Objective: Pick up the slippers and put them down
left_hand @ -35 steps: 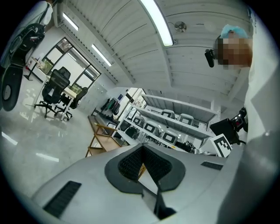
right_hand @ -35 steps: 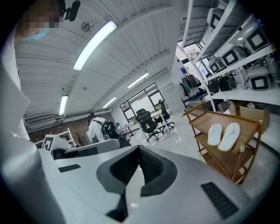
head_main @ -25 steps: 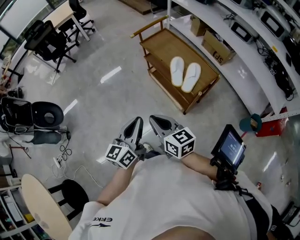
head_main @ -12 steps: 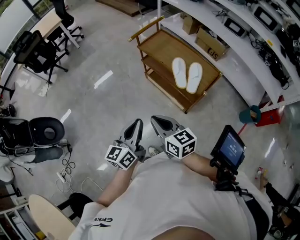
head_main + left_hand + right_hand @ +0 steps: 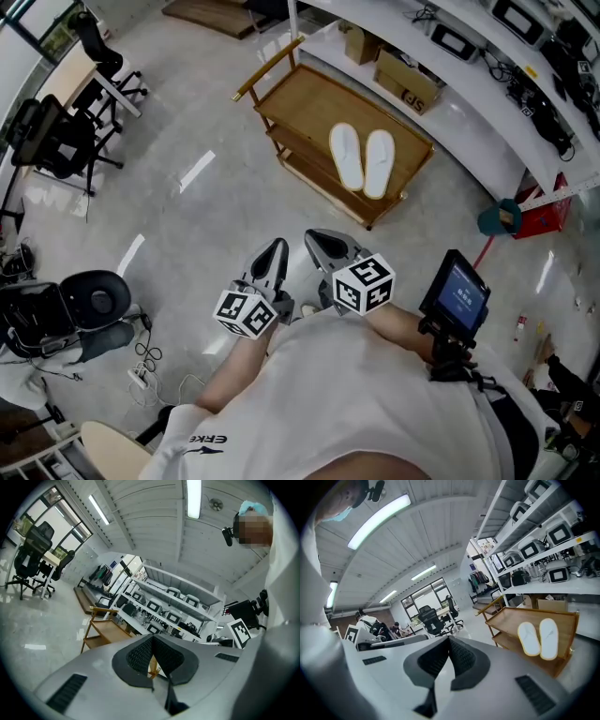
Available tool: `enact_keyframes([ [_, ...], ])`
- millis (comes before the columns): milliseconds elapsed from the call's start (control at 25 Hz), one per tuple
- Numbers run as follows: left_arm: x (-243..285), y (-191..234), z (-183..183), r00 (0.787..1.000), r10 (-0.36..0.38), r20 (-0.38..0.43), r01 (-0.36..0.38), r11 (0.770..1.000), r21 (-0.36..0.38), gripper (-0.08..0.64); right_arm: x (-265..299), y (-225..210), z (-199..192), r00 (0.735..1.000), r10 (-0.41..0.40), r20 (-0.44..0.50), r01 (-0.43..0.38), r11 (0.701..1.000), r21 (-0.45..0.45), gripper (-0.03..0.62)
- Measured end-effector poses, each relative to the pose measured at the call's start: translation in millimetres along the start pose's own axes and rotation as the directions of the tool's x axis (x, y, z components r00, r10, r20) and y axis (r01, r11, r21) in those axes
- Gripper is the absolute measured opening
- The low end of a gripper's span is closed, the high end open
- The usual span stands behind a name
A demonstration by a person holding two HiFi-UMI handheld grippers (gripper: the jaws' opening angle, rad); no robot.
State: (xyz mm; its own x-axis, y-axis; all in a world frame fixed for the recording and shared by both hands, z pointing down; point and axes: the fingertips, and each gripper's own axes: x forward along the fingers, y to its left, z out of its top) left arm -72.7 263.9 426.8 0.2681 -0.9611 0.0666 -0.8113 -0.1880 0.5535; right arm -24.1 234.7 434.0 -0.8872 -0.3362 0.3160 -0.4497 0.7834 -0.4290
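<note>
Hidden / cut off:
- Left gripper view: the left gripper (image 5: 152,638) body fills the lower frame. Only the handle end of the wooden cart (image 5: 101,629) shows, and the slippers are covered from this view.
- Head view: the person's white shirt (image 5: 375,403) blocks the floor below the hands. The cart's lower shelves sit mostly under its top shelf, so their contents cannot be made out.
- Right gripper view: far figures by the windows are too small to describe.

Jaws:
- Left gripper (image 5: 274,251): jaws pressed together, nothing between the pads.
- Right gripper (image 5: 323,244): jaws pressed together (image 5: 449,641), likewise empty.
- Both are held out in front of the chest, side by side and apart from each other.

Task item:
- The slippers (image 5: 361,161), a white pair, lie side by side, soles down, on the top shelf of the wooden cart (image 5: 281,98), towards its right end.
- They are well apart from both grippers.
- In the right gripper view the pair (image 5: 539,639) sits right of the jaws.

Surroundings:
- Open floor lies between the grippers and the cart.
- A long white worktop (image 5: 487,117) runs behind the cart, with a cardboard box (image 5: 410,82) under it.
- Black office chairs (image 5: 52,141) are at the far left, with a black stool (image 5: 94,302) nearer.
- A power strip (image 5: 141,378) with cable lies on the floor.
- A small screen (image 5: 457,295) is mounted by the right forearm.
</note>
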Motion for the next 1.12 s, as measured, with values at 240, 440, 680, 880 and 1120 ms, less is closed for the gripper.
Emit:
enact_keyframes([
  [240, 72.7, 11.3, 7.2, 0.997, -0.045, -0.070, 0.047, 0.999, 0.026, 0.003, 12.8, -61.7, 27.8, 0.996, -0.075, 0.041, 0.073, 0.996, 0.061, 0.002],
  [440, 135.8, 11.7, -3.9, 0.982, -0.095, -0.162, 0.103, 0.994, 0.041, 0.003, 6.7, -119.9, 41.8, 0.984, -0.163, 0.074, 0.152, 0.980, 0.129, 0.002],
  [680, 184.4, 1.9, -18.6, 0.957, -0.164, -0.239, 0.178, 0.983, 0.039, 0.005, -13.1, -172.8, 48.8, 0.955, -0.279, 0.104, 0.255, 0.947, 0.197, 0.002],
  [880, 212.9, -2.6, -31.9, 0.920, -0.228, -0.320, 0.249, 0.968, 0.025, 0.004, -29.5, -201.8, 47.6, 0.915, -0.388, 0.113, 0.349, 0.899, 0.264, 0.002],
  [1120, 244.2, 8.6, -54.5, 0.867, -0.261, -0.424, 0.291, 0.957, 0.005, 0.004, -46.3, -239.6, 32.8, 0.848, -0.520, 0.097, 0.460, 0.816, 0.351, 0.002],
])
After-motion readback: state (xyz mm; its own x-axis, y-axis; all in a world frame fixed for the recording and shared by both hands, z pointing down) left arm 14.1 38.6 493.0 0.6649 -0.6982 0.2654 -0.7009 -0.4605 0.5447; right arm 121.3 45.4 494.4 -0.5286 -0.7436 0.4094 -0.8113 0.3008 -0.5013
